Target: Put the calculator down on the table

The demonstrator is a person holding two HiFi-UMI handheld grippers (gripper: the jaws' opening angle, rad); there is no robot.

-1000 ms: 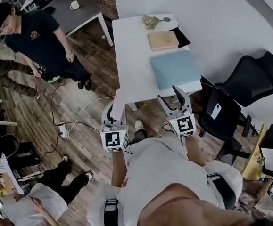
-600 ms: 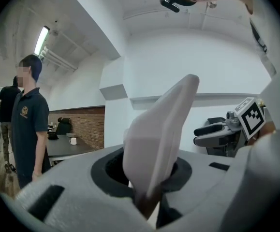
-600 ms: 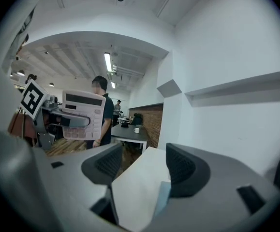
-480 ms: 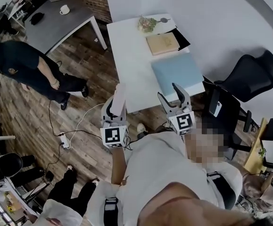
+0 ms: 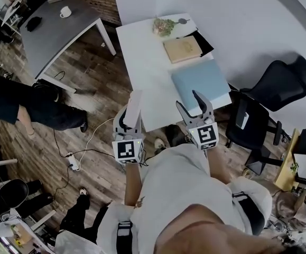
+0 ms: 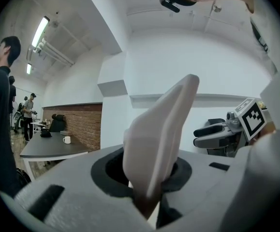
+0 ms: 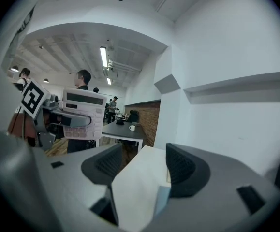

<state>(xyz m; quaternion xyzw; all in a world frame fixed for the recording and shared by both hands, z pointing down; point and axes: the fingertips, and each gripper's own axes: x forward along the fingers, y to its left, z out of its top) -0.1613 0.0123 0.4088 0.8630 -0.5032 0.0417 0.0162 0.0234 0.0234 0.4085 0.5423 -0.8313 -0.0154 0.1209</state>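
On the table point(image 5: 142, 67), a book point(image 5: 182, 49) lies behind a pad point(image 5: 201, 80). A chair point(image 5: 282, 83) stands right of the table.

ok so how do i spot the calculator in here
Find the long white table in mid-room; just off its near end the left claw grips the calculator upright. It is the only pale slab with a display strip and key rows, held in the air, while the blue pad and tan book lie flat.
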